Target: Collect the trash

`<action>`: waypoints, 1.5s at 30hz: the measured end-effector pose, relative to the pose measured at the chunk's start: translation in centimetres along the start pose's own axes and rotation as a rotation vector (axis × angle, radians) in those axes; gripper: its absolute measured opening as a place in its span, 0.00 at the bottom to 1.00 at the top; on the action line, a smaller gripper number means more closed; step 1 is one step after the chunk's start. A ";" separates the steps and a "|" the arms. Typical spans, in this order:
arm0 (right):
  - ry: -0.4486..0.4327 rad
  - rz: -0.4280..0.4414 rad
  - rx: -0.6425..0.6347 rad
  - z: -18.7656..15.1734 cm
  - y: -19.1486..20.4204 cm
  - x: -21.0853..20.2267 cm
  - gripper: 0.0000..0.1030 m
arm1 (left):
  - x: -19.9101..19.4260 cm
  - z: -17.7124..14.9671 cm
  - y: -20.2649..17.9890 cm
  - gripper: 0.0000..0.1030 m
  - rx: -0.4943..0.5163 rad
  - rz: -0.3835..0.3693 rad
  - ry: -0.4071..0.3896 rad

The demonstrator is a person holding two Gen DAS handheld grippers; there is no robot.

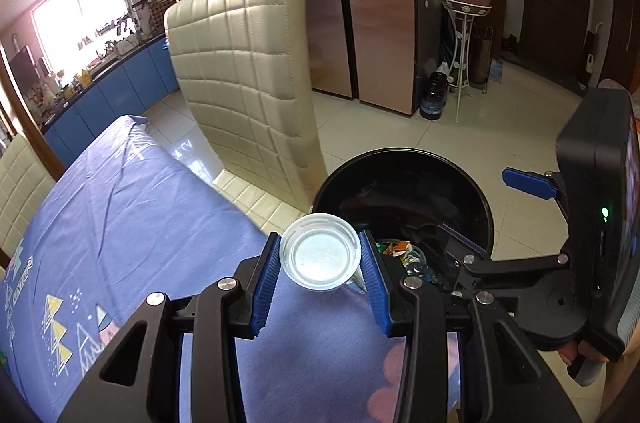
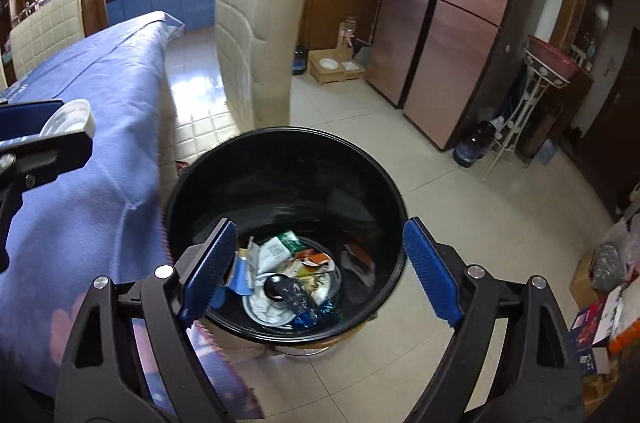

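A clear round plastic cup sits between the blue pads of my left gripper, which is shut on it at the table's edge, just left of the black trash bin. The same cup shows at the left edge of the right wrist view. My right gripper hangs open over the bin with nothing between its fingers. Wrappers, a crushed bottle and other trash lie at the bin's bottom. In the left wrist view, the right gripper's blue finger reaches over the bin's far side.
A table under a blue-purple cloth stands left of the bin. A cream quilted chair is behind it, close to the bin. On the tiled floor are a dark water jug, a white stand and boxes.
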State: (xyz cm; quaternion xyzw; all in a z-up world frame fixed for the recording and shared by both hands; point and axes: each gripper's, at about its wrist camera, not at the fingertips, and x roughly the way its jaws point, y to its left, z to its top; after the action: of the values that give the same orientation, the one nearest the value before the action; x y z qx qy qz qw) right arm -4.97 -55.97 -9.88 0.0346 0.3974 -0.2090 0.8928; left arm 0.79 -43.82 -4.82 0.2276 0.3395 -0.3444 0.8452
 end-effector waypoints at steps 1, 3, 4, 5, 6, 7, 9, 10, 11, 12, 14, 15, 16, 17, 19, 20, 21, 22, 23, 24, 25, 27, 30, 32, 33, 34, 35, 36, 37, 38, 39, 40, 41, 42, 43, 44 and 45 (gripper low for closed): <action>0.006 -0.008 0.004 -0.2 -0.4 0.1 0.82 | 0.3 0.2 -0.3 0.38 0.003 -0.008 0.004; 0.011 -0.033 0.013 -0.5 -1.1 0.2 0.82 | 1.1 0.6 -1.1 0.38 0.010 -0.027 0.014; 0.012 -0.044 0.019 -0.6 -1.4 0.2 0.82 | 1.4 0.7 -1.4 0.38 0.014 -0.032 0.017; 0.016 -0.053 0.031 -0.8 -1.9 0.3 0.82 | 1.8 0.8 -1.8 0.38 0.017 -0.040 0.021; 0.020 -0.054 0.041 -0.8 -2.2 0.4 0.82 | 2.2 1.0 -2.1 0.38 0.019 -0.048 0.027; 0.024 -0.053 0.055 -0.9 -2.6 0.4 0.82 | 2.5 1.1 -2.3 0.38 0.019 -0.055 0.033; 0.035 -0.039 0.089 -1.1 -3.4 0.6 0.82 | 3.4 1.5 -2.8 0.38 0.022 -0.072 0.045; 0.042 -0.026 0.103 -1.2 -3.7 0.7 0.82 | 3.7 1.6 -3.1 0.38 0.026 -0.077 0.047; 0.046 -0.018 0.110 -1.3 -3.9 0.8 0.82 | 3.8 1.8 -3.3 0.38 0.029 -0.087 0.044; 0.049 -0.014 0.114 -1.3 -4.1 0.9 0.82 | 4.0 1.9 -3.6 0.38 0.033 -0.098 0.042; 0.053 -0.017 0.115 -1.5 -4.3 1.2 0.82 | 4.3 2.3 -3.8 0.39 0.033 -0.112 0.043; 0.054 -0.019 0.113 -1.5 -4.3 1.3 0.82 | 4.5 2.5 -3.9 0.47 0.031 -0.119 0.046; 0.054 -0.019 0.113 -1.5 -4.4 1.4 0.82 | 4.6 2.6 -3.8 0.53 0.027 -0.123 0.045; 0.054 -0.017 0.117 -1.5 -4.4 1.5 0.82 | 4.6 2.8 -3.8 0.65 0.019 -0.127 0.035; 0.055 -0.004 0.127 -1.4 -4.3 1.6 0.82 | 4.5 3.1 -3.7 0.74 0.007 -0.137 0.010; 0.056 0.005 0.131 -1.4 -4.3 1.6 0.82 | 4.5 3.3 -3.7 0.78 0.006 -0.139 0.001; 0.059 0.010 0.134 -1.4 -4.3 1.7 0.82 | 4.5 3.5 -3.8 0.79 0.009 -0.129 -0.002; 0.060 0.010 0.134 -1.4 -4.3 1.7 0.82 | 4.5 3.5 -3.7 0.79 0.010 -0.116 -0.004; 0.060 0.010 0.130 -1.4 -4.1 1.8 0.82 | 4.6 3.6 -3.5 0.79 0.008 -0.113 -0.005; 0.059 0.011 0.128 -1.4 -4.0 1.7 0.82 | 4.6 3.6 -3.3 0.79 0.004 -0.111 -0.003; 0.058 0.013 0.125 -1.3 -3.8 1.7 0.82 | 4.6 3.6 -3.2 0.79 0.000 -0.108 0.001; 0.054 0.017 0.122 -1.1 -3.5 1.5 0.82 | 4.5 3.5 -2.7 0.79 -0.010 -0.104 0.006; 0.039 0.026 0.116 -0.7 -3.0 0.9 0.82 | 4.0 3.1 -1.9 0.79 -0.016 -0.086 0.004; 0.025 0.025 0.110 -0.4 -2.7 0.4 0.82 | 3.6 2.8 -1.3 0.79 -0.020 -0.075 0.000; 0.019 0.024 0.107 -0.3 -2.4 0.2 0.82 | 3.4 2.7 -1.0 0.79 -0.024 -0.068 -0.001; 0.016 0.024 0.105 -0.1 -2.3 0.0 0.82 | 3.1 2.5 -0.7 0.79 -0.027 -0.066 -0.002; 0.011 0.023 0.103 0.0 -2.1 -0.2 0.82 | 2.9 2.3 -0.4 0.79 -0.031 -0.064 -0.005; 0.008 0.021 0.101 0.1 -1.9 -0.4 0.82 | 2.7 2.2 -0.2 0.79 -0.035 -0.060 -0.008; 0.005 0.019 0.098 0.2 -1.8 -0.5 0.82 | 2.5 2.1 0.1 0.79 -0.039 -0.057 -0.010; 0.002 0.015 0.093 0.2 -1.6 -0.7 0.82 | 2.3 2.0 0.3 0.79 -0.043 -0.057 -0.012; 0.000 0.010 0.091 0.2 -1.5 -0.8 0.82 | 2.2 1.9 0.5 0.79 -0.045 -0.059 -0.012; -0.002 0.008 0.092 0.3 -1.4 -1.0 0.82 | 2.0 1.8 0.6 0.79 -0.044 -0.058 -0.014; -0.002 0.008 0.093 0.3 -1.3 -1.1 0.82 | 1.9 1.7 0.6 0.79 -0.042 -0.056 -0.016; -0.003 0.008 0.095 0.4 -1.3 -1.2 0.82 | 1.8 1.6 0.6 0.79 -0.039 -0.055 -0.018; -0.003 0.004 0.096 0.4 -1.3 -1.3 0.82 | 1.7 1.6 0.6 0.80 -0.038 -0.057 -0.018; -0.003 0.001 0.095 0.3 -1.3 -1.3 0.82 | 1.6 1.6 0.7 0.79 -0.038 -0.059 -0.018; -0.002 -0.003 0.094 0.3 -1.3 -1.4 0.82 | 1.6 1.6 0.7 0.79 -0.038 -0.061 -0.019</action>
State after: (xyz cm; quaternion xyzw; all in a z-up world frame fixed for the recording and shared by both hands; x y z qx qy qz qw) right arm -6.13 -56.75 -8.56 0.0756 0.3862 -0.2287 0.8904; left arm 2.83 -45.07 -4.80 0.1977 0.3450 -0.3654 0.8416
